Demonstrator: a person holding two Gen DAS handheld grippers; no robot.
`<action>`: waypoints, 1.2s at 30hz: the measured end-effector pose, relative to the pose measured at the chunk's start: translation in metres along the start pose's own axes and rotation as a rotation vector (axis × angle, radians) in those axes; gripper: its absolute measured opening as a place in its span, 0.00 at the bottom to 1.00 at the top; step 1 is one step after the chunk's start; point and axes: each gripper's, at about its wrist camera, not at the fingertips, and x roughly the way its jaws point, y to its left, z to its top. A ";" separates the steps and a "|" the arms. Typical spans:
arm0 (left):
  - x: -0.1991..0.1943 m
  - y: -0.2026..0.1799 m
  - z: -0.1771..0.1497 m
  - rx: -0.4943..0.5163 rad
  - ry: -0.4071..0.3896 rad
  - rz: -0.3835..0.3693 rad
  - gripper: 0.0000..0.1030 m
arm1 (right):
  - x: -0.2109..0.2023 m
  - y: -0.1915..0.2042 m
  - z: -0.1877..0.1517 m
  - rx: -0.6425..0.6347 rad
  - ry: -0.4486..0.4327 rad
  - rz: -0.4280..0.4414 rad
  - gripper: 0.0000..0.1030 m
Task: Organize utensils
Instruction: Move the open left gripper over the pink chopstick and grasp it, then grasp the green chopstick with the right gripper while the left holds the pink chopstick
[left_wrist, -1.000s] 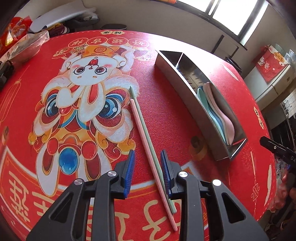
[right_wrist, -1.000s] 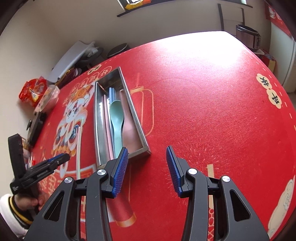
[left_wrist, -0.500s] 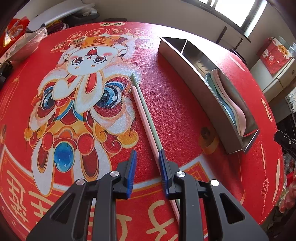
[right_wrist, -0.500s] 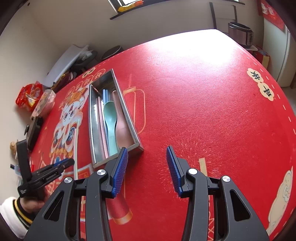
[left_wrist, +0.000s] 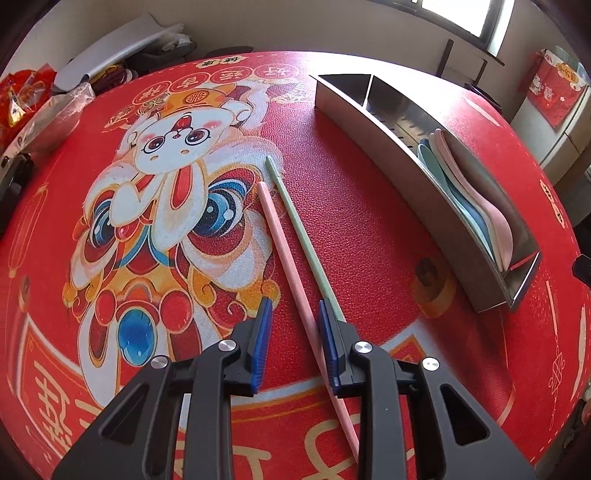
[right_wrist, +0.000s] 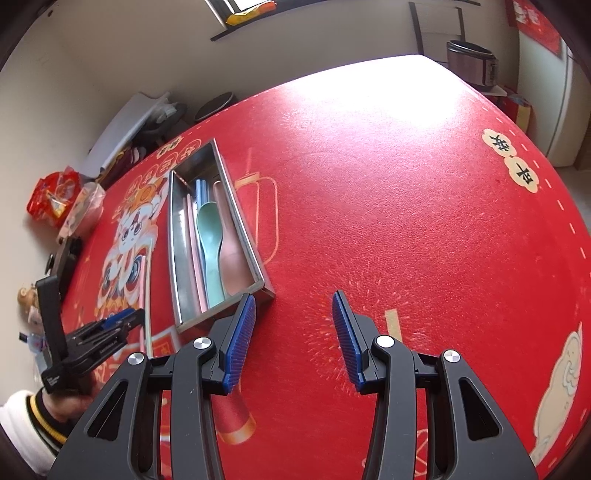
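Straddling the pink chopstick (left_wrist: 291, 266) on the red tabletop (left_wrist: 369, 236), the left gripper (left_wrist: 293, 328) hangs with its fingers apart, the green chopstick (left_wrist: 301, 229) lying just outside the right-hand pad. A clean pick likely means lowering squarely and closing on the pink stick alone, or widening to gather both, before carrying it to the steel tray (right_wrist: 177, 258) holding spoons (right_wrist: 210, 240). The right gripper (right_wrist: 291, 328) waits beside the tray's near end, fingers wide apart and empty.

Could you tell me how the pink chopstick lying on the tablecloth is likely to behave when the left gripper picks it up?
The pink chopstick looks thin, straight and plastic: probably stiff and light. The left gripper straddles it near one end, so the long free end may droop or pivot. Its smooth surface might slip.
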 end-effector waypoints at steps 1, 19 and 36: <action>0.000 0.000 -0.001 -0.002 -0.003 0.003 0.24 | 0.000 -0.001 0.000 0.002 0.002 0.000 0.42; -0.007 0.018 -0.009 -0.069 0.005 -0.053 0.06 | 0.008 0.010 -0.008 0.000 0.023 -0.013 0.43; -0.066 0.086 -0.036 -0.228 -0.098 -0.091 0.05 | 0.029 0.115 -0.007 -0.240 0.071 0.041 0.43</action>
